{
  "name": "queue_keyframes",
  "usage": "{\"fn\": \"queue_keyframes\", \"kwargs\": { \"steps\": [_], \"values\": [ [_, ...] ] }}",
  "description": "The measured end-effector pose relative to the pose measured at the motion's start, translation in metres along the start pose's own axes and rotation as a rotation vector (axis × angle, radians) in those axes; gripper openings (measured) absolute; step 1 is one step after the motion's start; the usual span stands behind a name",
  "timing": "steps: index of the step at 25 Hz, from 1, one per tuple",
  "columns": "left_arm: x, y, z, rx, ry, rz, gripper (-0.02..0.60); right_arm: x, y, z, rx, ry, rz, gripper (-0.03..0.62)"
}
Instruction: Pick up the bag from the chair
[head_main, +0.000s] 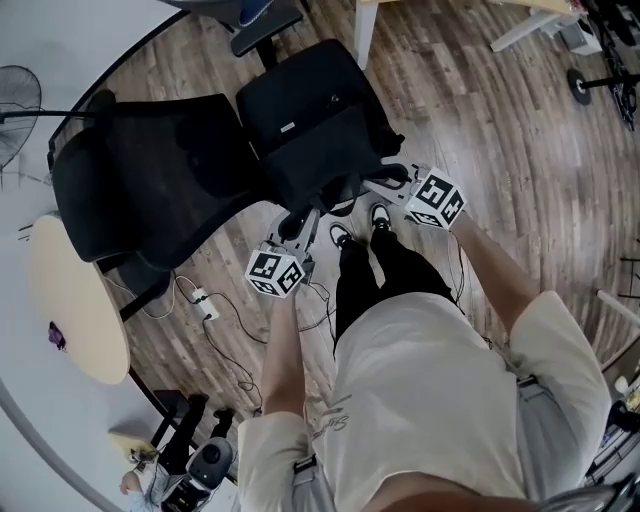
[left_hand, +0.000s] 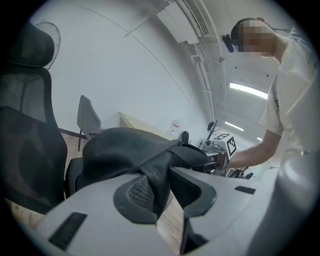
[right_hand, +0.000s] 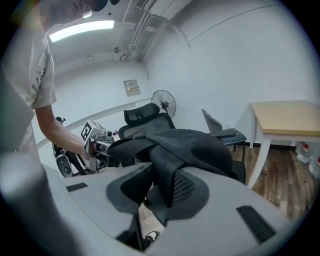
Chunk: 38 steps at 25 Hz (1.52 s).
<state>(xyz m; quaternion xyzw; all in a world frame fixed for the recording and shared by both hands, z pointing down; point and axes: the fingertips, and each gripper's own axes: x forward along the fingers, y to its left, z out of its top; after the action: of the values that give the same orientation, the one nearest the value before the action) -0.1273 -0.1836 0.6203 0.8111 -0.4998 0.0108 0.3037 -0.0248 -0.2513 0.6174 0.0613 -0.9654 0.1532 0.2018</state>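
Observation:
A black bag (head_main: 300, 115) lies over the seat of a black mesh office chair (head_main: 150, 185); whether it still rests on the seat I cannot tell. In the head view my left gripper (head_main: 303, 218) is at the bag's near edge, and my right gripper (head_main: 380, 184) is at its near right corner. In the left gripper view the jaws (left_hand: 162, 187) are shut on a black strap (left_hand: 156, 172) of the bag (left_hand: 125, 147). In the right gripper view the other gripper (right_hand: 162, 192) pinches a second strap (right_hand: 162, 167) in the same way.
A round beige table (head_main: 75, 300) and a fan (head_main: 15, 100) stand left of the chair. A power strip with cables (head_main: 205, 305) lies on the wooden floor. Another chair (head_main: 265, 25) and a wooden table (right_hand: 285, 112) stand beyond. The person's shoes (head_main: 360, 225) are just under the bag.

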Motion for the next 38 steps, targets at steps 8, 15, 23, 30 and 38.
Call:
{"fn": "queue_keyframes", "kwargs": {
  "steps": [8, 15, 23, 30, 38],
  "values": [
    [0.017, 0.015, 0.064, -0.028, -0.115, -0.011, 0.06, 0.013, -0.035, 0.061, 0.033, -0.101, -0.029, 0.069],
    [0.021, 0.016, 0.12, 0.0, -0.185, -0.018, 0.058, 0.012, -0.052, 0.106, 0.024, -0.156, -0.039, 0.057],
    [0.013, -0.006, 0.149, 0.068, -0.197, -0.053, 0.058, -0.011, -0.042, 0.132, -0.008, -0.208, -0.051, 0.041],
    [0.007, -0.039, 0.21, 0.172, -0.257, -0.071, 0.058, -0.045, -0.039, 0.198, -0.099, -0.329, -0.069, 0.034],
    [-0.001, -0.068, 0.276, 0.29, -0.324, -0.09, 0.058, -0.072, -0.038, 0.267, -0.192, -0.391, -0.1, 0.031]
  ]
}}
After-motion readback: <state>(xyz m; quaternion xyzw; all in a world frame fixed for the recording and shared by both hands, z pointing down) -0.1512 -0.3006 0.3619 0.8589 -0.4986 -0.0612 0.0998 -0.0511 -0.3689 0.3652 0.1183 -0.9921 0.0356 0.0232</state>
